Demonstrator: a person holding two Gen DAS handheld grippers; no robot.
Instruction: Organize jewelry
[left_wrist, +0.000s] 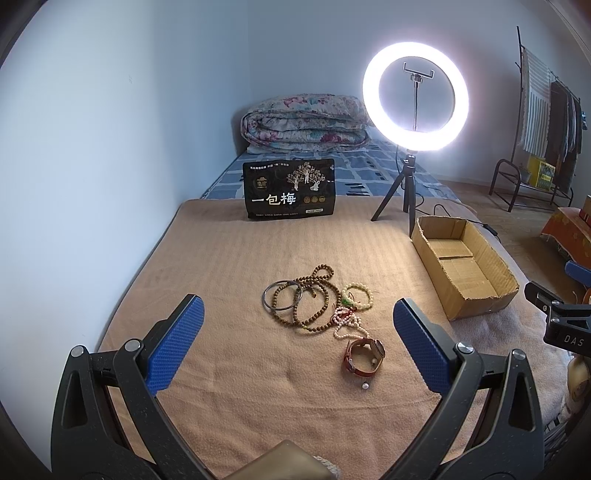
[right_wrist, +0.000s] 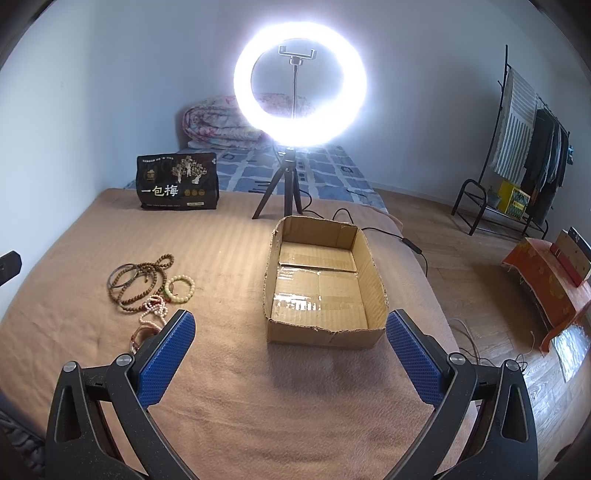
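2 grippers, left gripper (left_wrist: 297, 345) and right gripper (right_wrist: 290, 356), we hold spread and empty, jewelry pile (left_wrist: 319, 306) beside the cardboard box (right_wrist: 373, 266) for short transfers

The jewelry pile (left_wrist: 321, 306) lies on the blanket (left_wrist: 229, 266) left of the box (left_wrist: 463, 266) (bag (left_wrist: 289, 189) behind).

Left gripper (left_wrist: 299, 341): jaws spread wide, blue pads (left_wrist: 177, 343) facing each other, nothing between them, held low and level. Right gripper (right_wrist: 290, 356): same wide spread, empty, tilted slightly downward.
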